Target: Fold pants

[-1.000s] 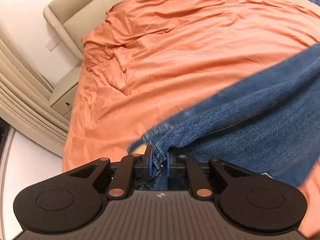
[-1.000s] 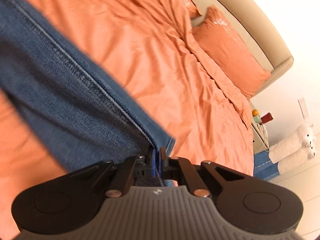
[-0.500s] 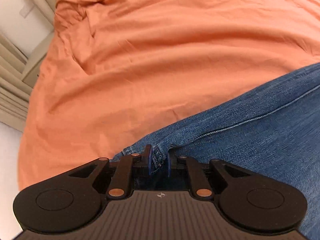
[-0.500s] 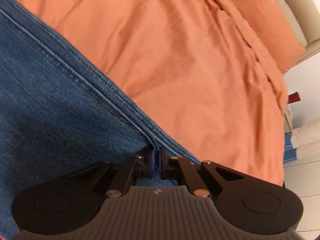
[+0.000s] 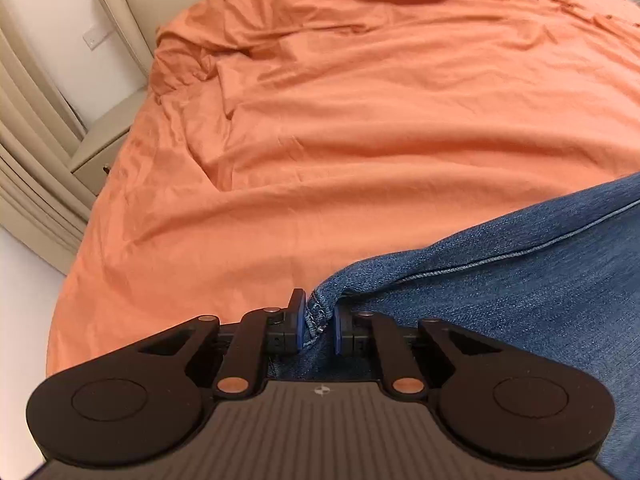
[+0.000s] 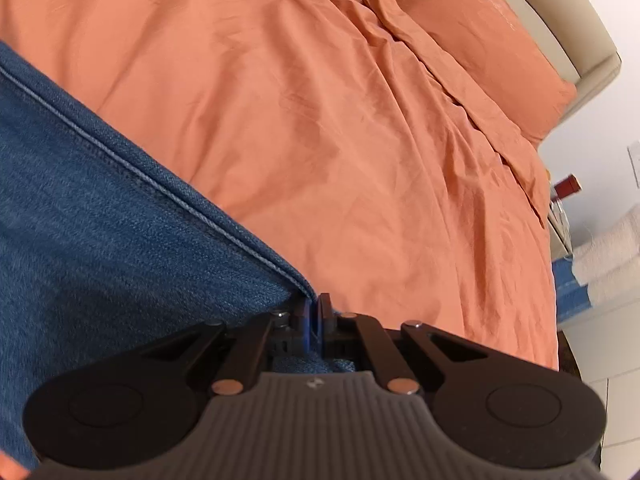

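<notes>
Both claws are clamped on cloth: the left gripper point(image 5: 317, 326) has its blue pads pinched on a bunched, stitched corner of the blue denim pants point(image 5: 520, 280), and the right gripper point(image 6: 314, 322) has its jaws pressed together on a thin edge of the same pants point(image 6: 100, 220), just by the double-stitched seam that runs up and away to the left in its view. The denim stretches between the two holds and lies low over the wrinkled orange bedsheet point(image 5: 340, 120); whether it rests fully on the bed cannot be told from these views.

Judged by its look, the denim is heavy and fairly stiff for cloth, rough enough not to slip from the pads, and not fragile. It should hold a crease but sag under its own weight if lifted by one point. The hems and seams, thick and stitched, look like the soundest places to grip, as both claws do; the next fold probably calls for carrying both corners across evenly.

Further out lie an orange pillow point(image 6: 480, 40) by the beige padded headboard point(image 6: 560, 8), and a beige bedside cabinet point(image 5: 108, 136) at the left.
</notes>
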